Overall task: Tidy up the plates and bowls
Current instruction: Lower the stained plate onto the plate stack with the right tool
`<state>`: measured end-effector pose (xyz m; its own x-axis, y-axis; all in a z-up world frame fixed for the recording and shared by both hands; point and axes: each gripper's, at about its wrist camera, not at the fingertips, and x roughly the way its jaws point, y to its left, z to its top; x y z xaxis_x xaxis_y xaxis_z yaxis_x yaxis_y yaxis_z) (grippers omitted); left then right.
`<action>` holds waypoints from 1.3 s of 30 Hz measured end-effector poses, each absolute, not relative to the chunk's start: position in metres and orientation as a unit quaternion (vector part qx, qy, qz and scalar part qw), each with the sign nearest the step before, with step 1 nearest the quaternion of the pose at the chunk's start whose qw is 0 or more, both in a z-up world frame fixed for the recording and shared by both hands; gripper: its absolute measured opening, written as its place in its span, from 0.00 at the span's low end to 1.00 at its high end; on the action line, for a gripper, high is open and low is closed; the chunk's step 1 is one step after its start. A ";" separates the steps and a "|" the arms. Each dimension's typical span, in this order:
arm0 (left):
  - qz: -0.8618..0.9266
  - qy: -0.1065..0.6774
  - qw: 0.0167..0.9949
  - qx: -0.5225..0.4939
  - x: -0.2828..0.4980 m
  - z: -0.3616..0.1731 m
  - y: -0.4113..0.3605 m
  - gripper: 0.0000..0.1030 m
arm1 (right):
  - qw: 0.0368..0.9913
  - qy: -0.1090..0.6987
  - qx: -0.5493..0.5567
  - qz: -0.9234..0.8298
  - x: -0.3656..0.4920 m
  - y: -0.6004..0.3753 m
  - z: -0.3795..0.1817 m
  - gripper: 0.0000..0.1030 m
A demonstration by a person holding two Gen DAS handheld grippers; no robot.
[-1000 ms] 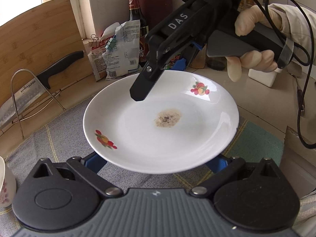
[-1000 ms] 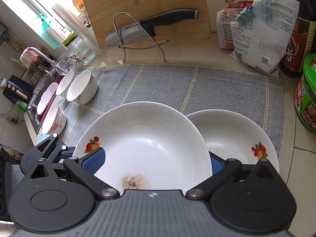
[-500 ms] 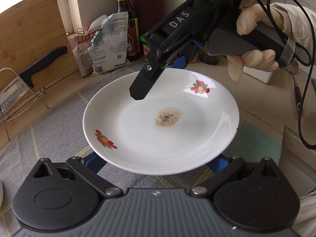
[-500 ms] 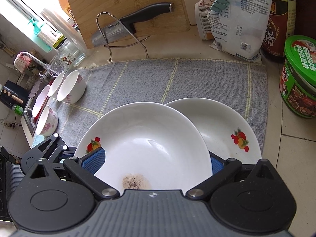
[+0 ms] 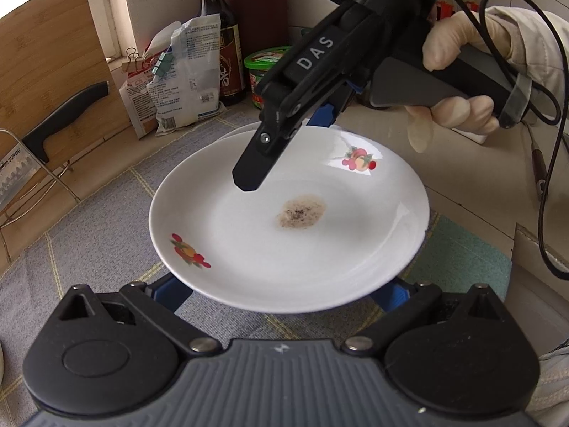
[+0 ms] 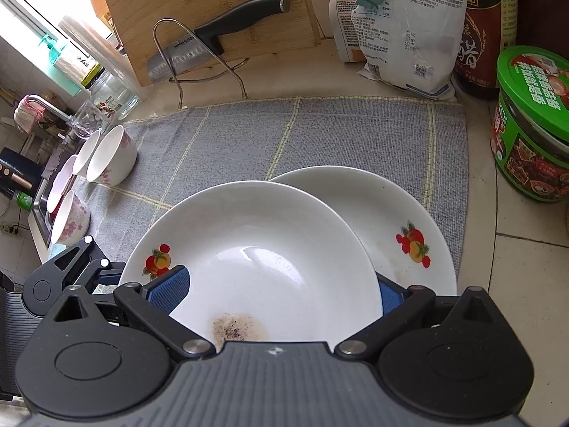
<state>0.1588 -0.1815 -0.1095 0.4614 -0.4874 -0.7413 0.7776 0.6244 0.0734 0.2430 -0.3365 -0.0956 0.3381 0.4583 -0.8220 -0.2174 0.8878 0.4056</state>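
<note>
1. Logged a white plate (image 5: pixel 249 249) with fruit decals, raised clear of the grey mat (image 6: pixel 355 135) and over the mat's near right part. Noted a brown speckled stain (image 5: pixel 300 211) in its well.
2. Found the left gripper (image 5: pixel 281 293) spread wide, with both blue pads (image 5: pixel 174 291) under the plate's near rim. Could not tell whether the plate rested on them.
3. Saw the right gripper (image 6: pixel 277 290) straddling the opposite rim, with one finger (image 5: pixel 254 167) over the plate's face and the other pad (image 6: pixel 389 297) behind and below the edge. Could not tell whether the fingers truly clamped the plate. Noted a gloved hand (image 5: pixel 458 82) around that tool's handle.
4. Recorded a second plate (image 6: pixel 402 213) of the same pattern lying flat on the mat near its right edge, partly covered by the raised plate.
5. Counted floral bowls (image 6: pixel 110 160) tipped on their sides at the mat's left edge, with another (image 6: pixel 69 217) nearer along the same edge.
6. Beyond the mat's far edge, marked a knife (image 6: pixel 220 39) in a wire rack against a bamboo board (image 6: pixel 199 0), then clipped bags (image 6: pixel 409 25) and a dark bottle (image 6: pixel 487 28).
7. Off the mat's right edge, marked a green-lidded tub (image 6: pixel 530 124).
</note>
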 end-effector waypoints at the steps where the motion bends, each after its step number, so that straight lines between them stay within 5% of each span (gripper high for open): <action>1: -0.381 0.352 0.829 0.207 0.157 -0.109 -0.182 0.99 | 0.810 0.536 0.114 0.208 0.243 -0.337 -0.096 1.00; 39: -0.415 0.362 0.804 0.225 0.180 -0.117 -0.192 1.00 | 0.814 0.540 0.129 0.168 0.237 -0.362 -0.099 1.00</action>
<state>0.1803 -0.1921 -0.1174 0.3941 -0.5049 -0.7680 0.8298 0.5547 0.0612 0.2372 -0.3618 -0.0989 0.3602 0.4134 -0.8363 -0.1340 0.9101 0.3922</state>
